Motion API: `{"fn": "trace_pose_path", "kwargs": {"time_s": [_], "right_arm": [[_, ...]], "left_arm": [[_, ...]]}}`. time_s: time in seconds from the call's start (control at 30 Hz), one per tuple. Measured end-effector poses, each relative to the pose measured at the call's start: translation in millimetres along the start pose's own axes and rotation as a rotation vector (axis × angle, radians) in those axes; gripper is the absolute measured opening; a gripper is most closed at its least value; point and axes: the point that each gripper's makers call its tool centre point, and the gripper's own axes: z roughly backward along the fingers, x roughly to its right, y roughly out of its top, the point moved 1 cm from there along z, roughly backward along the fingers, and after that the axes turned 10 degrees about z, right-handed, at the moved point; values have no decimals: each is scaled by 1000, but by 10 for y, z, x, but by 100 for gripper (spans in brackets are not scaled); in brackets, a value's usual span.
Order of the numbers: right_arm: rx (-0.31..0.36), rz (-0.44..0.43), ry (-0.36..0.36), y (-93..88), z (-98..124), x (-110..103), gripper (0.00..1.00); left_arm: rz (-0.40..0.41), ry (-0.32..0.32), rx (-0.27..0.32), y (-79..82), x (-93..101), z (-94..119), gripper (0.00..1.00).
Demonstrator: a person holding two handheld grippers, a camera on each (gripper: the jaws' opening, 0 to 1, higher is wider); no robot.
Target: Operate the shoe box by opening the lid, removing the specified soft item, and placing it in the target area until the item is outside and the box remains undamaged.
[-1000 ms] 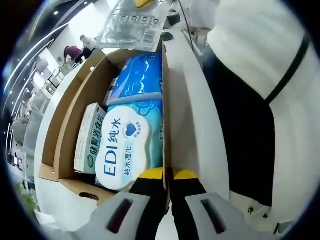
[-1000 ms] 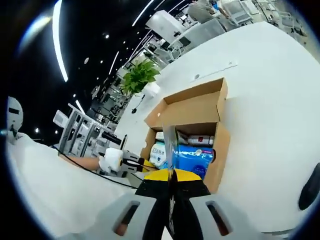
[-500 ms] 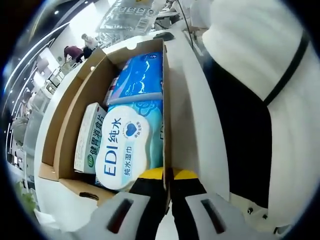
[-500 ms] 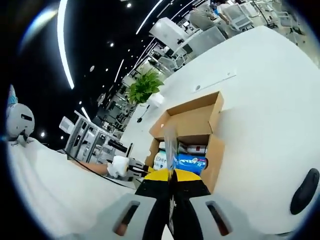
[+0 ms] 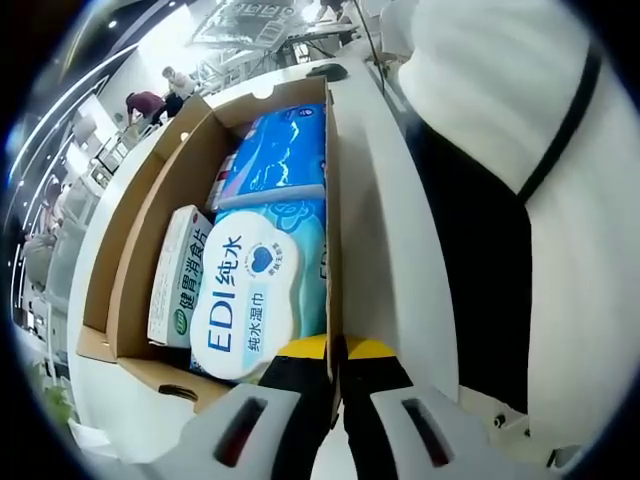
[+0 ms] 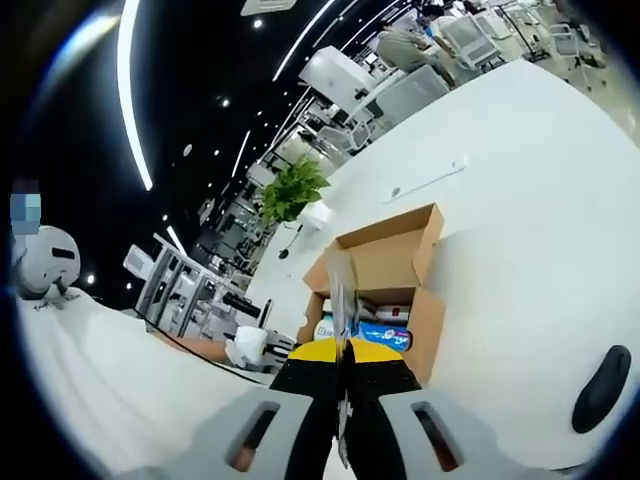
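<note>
An open cardboard shoe box (image 5: pixel 140 230) lies on the white table. Inside are a white and blue EDI wet-wipes pack (image 5: pixel 250 300), a blue soft pack (image 5: pixel 280 155) behind it and a green and white carton (image 5: pixel 178 280). My left gripper (image 5: pixel 337 350) is shut on the box's right side wall (image 5: pixel 333 250). In the right gripper view the box (image 6: pixel 385 265) sits well below. My right gripper (image 6: pixel 345 350) is shut on a clear plastic packet (image 6: pixel 343 300), seen edge-on and held high above the box. That packet (image 5: pixel 265 10) also hangs beyond the box's far end.
A black oval object (image 6: pixel 598 385) lies on the white table (image 6: pixel 520 230) right of the box. A potted plant (image 6: pixel 295 190) stands past the table's far edge. A person in white clothes with a black strap (image 5: pixel 560 130) stands close along the box's right side.
My right gripper has risen with the clear packet, so the box looks smaller and farther below. The packet has drifted up out of the left gripper view. My left gripper holds still.
</note>
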Motion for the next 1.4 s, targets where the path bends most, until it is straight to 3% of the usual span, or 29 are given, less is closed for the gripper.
{"fn": "trace_pose_path", "kwargs": {"time_s": [0.53,0.67,0.77,0.87,0.93,0.97,1.1,1.2,1.4], "right_arm": [[52,-65,-109,9,248,224,0],[83,-72,-182,56,331,364,0],[91,-46,-237,80,382,455,0],[90,114,-251,85,423,478,0],[66,75,-235,-1,418,488,0],[31,-10,-212,-102,416,468,0],[42,-52,-232,-170,433,548,0],[49,-85,-234,-131,512,650,0],[86,-73,-243,27,594,759,0]], "left_arm": [[2,1,0,12,9,10,2],[8,12,0,3,7,6,2],[9,5,-2,-9,5,1,2],[20,0,-11,-32,1,-11,2],[24,1,-13,-34,2,-12,2],[21,3,-13,-28,3,-9,2],[22,1,-16,-6,3,1,2],[23,1,-17,2,1,2,2],[27,5,-20,1,-2,-3,2]]}}
